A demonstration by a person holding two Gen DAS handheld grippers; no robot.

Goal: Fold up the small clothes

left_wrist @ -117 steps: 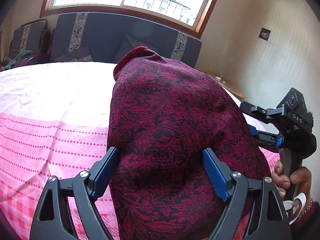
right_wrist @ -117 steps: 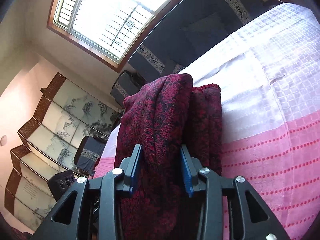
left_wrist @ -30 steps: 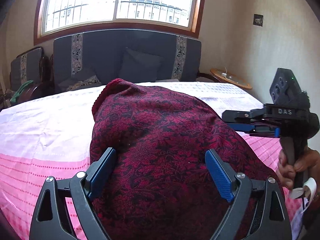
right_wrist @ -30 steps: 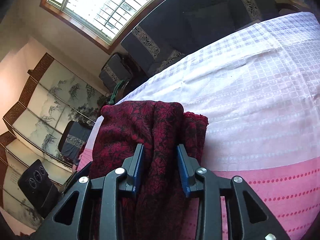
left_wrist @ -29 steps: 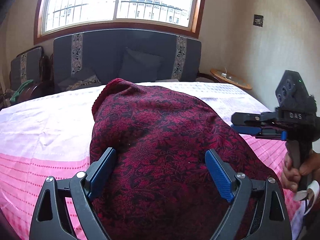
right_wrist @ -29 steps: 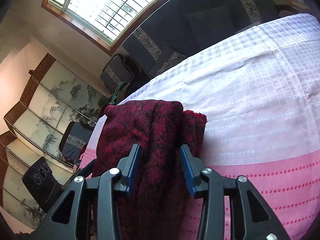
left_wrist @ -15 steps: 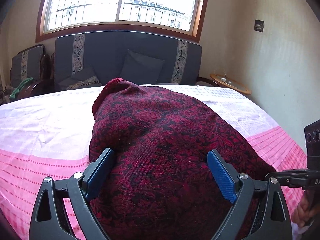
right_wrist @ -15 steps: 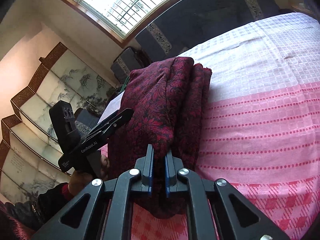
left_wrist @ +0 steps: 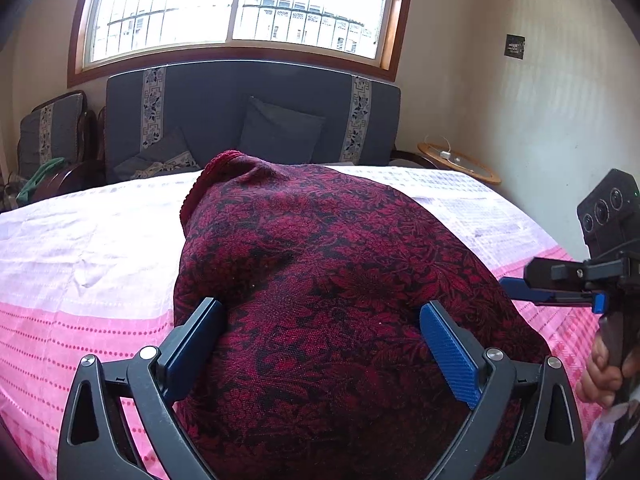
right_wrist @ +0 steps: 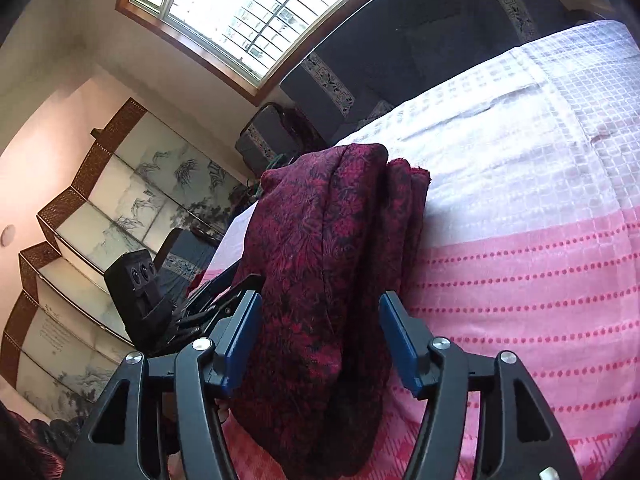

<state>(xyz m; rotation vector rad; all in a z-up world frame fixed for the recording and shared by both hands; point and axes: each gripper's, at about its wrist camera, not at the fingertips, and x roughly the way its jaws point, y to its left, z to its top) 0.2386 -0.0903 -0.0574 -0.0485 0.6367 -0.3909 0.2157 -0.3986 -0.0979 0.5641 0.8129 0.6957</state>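
Observation:
A dark red floral garment [left_wrist: 328, 248] lies folded in a thick bundle on the pink and white bedsheet [left_wrist: 80, 264]. My left gripper [left_wrist: 318, 308] straddles its near end; the jaws are wide and opening, with the cloth bulging between and past them. In the right wrist view the same garment [right_wrist: 328, 232] shows its stacked folded edges. My right gripper [right_wrist: 319, 298] is astride that edge, jaws opening, the right pad clear of the cloth. The right gripper [left_wrist: 516, 286] also shows at the garment's right side in the left wrist view, held by a hand [left_wrist: 600, 372].
A dark blue sofa [left_wrist: 256, 120] with cushions stands behind the bed under a window. A round wooden side table [left_wrist: 460, 162] sits in the far right corner. A painted folding screen [right_wrist: 100, 216] lines the left wall. The sheet [right_wrist: 520, 240] lies flat right of the garment.
The right gripper, pinched shut on the garment's near edge half a second ago, has spread its jaws. In the left view it dipped low and came back up. The left jaws widened slightly.

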